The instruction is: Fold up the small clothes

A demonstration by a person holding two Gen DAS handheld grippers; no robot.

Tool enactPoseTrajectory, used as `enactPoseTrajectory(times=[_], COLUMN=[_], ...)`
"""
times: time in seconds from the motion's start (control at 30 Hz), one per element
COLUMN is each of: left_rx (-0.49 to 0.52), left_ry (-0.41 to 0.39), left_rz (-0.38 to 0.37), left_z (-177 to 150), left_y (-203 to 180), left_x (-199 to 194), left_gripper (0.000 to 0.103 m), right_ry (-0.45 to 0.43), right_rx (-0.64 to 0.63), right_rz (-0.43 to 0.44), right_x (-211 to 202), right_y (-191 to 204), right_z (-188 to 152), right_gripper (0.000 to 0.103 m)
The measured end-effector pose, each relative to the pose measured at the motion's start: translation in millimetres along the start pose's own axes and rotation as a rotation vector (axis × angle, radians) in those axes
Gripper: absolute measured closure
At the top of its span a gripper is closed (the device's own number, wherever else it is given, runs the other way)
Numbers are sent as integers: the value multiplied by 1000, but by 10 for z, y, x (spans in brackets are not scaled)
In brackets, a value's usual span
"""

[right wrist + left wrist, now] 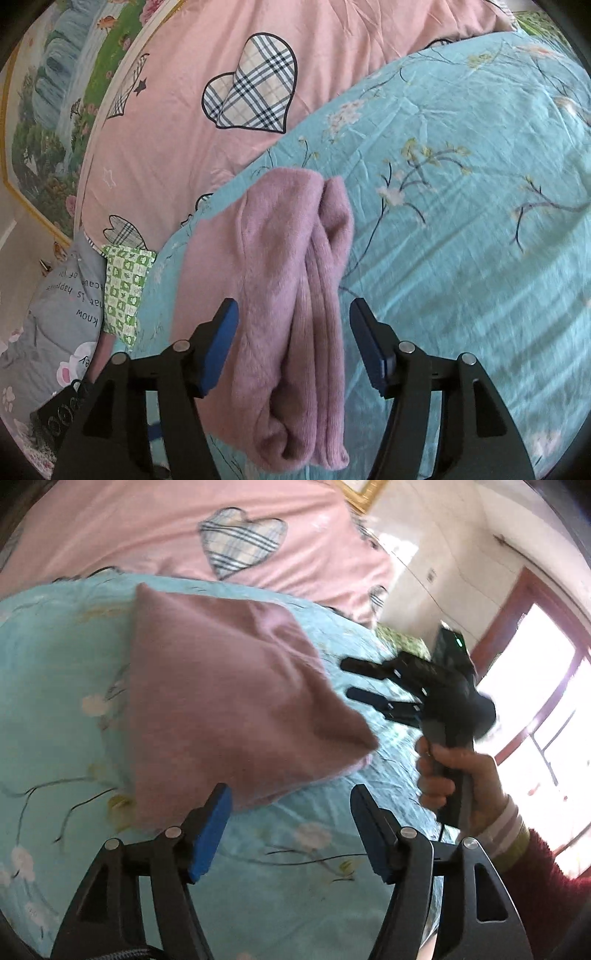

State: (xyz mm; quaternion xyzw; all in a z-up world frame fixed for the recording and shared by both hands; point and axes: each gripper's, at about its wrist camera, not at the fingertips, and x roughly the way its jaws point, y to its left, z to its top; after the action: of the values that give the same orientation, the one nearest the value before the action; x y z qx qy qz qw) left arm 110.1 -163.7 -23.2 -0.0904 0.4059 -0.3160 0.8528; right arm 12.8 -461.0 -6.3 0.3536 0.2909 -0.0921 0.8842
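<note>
In the left wrist view, the folded mauve garment (229, 701) lay on the turquoise floral quilt (55, 664) that covered the bed, just ahead of the left gripper (291, 805). That gripper's blue-padded fingers (212, 834) stood apart with nothing between them; the garment's near edge lay just beyond the left pad. Off toward the quilt's right edge, the right gripper (347, 679) pointed in at the garment, its fingers apart and clear of the cloth, gripped by a hand (458, 775) in a dark red sleeve (546, 864). Behind the quilt lay a pink sheet (147, 535) with a plaid heart (240, 542), and a bright window (535, 701) stood to the right. In the right wrist view, the same garment (288, 295) showed as a stack of soft layers running away between the right gripper's (295, 317) fingers (221, 339), which stood wide on either side without pressing it. Quilt (461, 240) lay open to the right. Toward the bed's left edge sat a green checked cloth (125, 288) and a grey printed pillow (70, 314), with a landscape picture (51, 122) behind.
</note>
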Motion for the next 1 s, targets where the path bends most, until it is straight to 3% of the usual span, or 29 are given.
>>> enactPoseTrajectory(times=[0.17, 0.33, 0.5, 0.6, 0.77, 1.0], left_rx=[-115, -226, -242, -261, -269, -408], left_ry=[-10, -24, 15, 39, 77, 103], left_rz=[44, 50, 63, 23, 23, -93], left_z=[-29, 56, 336, 590, 943, 1104], left_y=[393, 735, 905, 1026, 1192, 1511], left_x=[-122, -188, -42, 156, 545, 924], left_gripper=[28, 23, 23, 22, 22, 22], right_ry=[12, 18, 49, 57, 75, 101], right_rx=[-51, -44, -21, -24, -25, -61], right_rz=[-3, 17, 31, 61, 85, 133], right_x=[68, 161, 293, 354, 497, 691], right_y=[17, -32, -105, -128, -164, -149], right_z=[-76, -44, 17, 58, 134, 234], right_gripper=[25, 23, 23, 23, 22, 21])
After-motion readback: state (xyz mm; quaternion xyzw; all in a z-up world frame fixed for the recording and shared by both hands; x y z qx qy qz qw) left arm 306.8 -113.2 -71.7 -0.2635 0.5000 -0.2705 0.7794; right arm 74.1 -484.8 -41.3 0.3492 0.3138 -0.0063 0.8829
